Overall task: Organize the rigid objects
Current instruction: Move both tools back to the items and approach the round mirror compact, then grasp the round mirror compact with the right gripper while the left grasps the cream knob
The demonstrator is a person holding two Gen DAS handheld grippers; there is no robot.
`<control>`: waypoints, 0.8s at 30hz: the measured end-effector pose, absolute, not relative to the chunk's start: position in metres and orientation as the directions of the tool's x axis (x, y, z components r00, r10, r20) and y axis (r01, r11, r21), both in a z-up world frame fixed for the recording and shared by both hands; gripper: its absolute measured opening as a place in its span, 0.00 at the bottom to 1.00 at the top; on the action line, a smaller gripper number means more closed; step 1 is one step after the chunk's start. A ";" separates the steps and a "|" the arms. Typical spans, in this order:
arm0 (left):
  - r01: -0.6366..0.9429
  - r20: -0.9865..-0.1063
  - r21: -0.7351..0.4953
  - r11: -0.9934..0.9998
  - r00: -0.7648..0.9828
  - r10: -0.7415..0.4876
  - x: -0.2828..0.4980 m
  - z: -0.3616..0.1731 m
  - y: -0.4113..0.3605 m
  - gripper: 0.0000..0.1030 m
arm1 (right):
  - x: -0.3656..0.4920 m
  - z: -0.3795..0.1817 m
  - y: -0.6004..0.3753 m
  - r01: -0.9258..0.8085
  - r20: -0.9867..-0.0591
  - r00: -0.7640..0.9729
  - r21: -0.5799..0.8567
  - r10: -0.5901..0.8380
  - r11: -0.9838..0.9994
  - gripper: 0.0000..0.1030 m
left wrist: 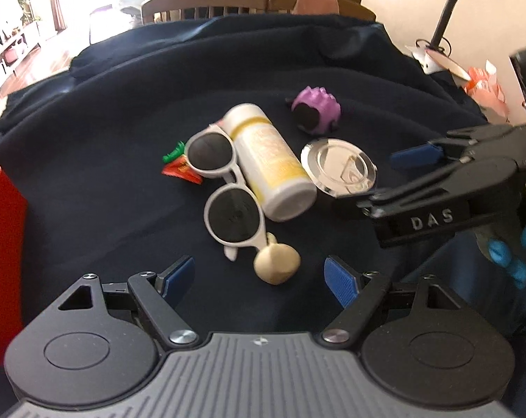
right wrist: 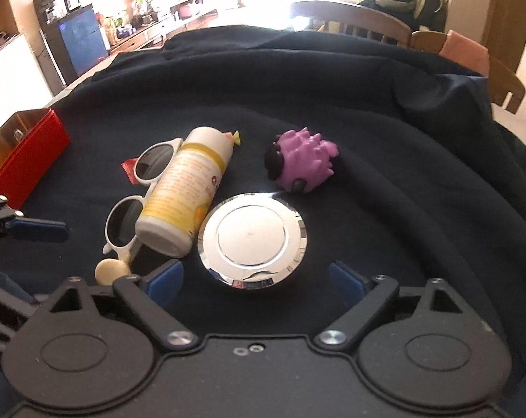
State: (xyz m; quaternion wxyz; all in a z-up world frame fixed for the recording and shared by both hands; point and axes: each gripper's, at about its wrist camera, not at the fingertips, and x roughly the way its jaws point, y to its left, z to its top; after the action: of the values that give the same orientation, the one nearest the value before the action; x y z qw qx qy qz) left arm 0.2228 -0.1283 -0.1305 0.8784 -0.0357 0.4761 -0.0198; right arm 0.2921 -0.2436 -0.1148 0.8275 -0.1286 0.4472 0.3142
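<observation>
A dark cloth covers the surface (right wrist: pixel 385 146), with a white bottle (right wrist: pixel 182 188) lying on its side as the landmark. White sunglasses (right wrist: pixel 137 188) lie against the bottle's left side, touching it. A round chrome lid (right wrist: pixel 252 240) sits just right of the bottle's base, a purple spiky toy (right wrist: pixel 303 162) beyond the lid, and a small beige piece (right wrist: pixel 111 271) touches the sunglasses' near end.

The right tool (right wrist: pixel 252 278) hovers released, fingers spread either side of the lid. The left tool (left wrist: pixel 259 275) is also released, near the beige piece.

Risk, as I judge it: the polished lid may slip from the pads, or a finger may nudge the bottle and roll it onto the sunglasses.

Only the left view shows a green-and-red packet (left wrist: pixel 179 167) left of the sunglasses in full; the right view shows the red box (right wrist: pixel 25 160) interior, farther left.
</observation>
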 end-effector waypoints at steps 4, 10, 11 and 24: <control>0.008 -0.838 -0.062 0.998 0.542 -0.057 0.226 -0.138 -0.136 0.79 | 0.298 -0.118 -0.243 -0.645 -0.821 0.400 0.063 0.406 0.762 0.85; 0.031 -0.838 -0.055 0.998 0.542 -0.063 0.230 -0.142 -0.147 0.64 | 0.305 -0.121 -0.242 -0.650 -0.819 0.394 0.073 0.417 0.757 0.80; 0.037 -0.840 -0.053 0.998 0.538 -0.065 0.230 -0.143 -0.148 0.61 | 0.306 -0.122 -0.242 -0.650 -0.819 0.392 0.075 0.418 0.756 0.79; 0.028 -0.842 -0.050 0.998 0.537 -0.057 0.233 -0.147 -0.146 0.33 | 0.308 -0.123 -0.240 -0.639 -0.814 0.393 0.093 0.428 0.763 0.73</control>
State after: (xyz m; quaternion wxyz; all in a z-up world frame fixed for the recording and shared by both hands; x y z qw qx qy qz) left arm 0.2329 -0.1458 -0.1467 0.8765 -0.0152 0.4806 -0.0240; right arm 0.3084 -0.2399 -0.1231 0.8261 -0.1180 0.4465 0.3230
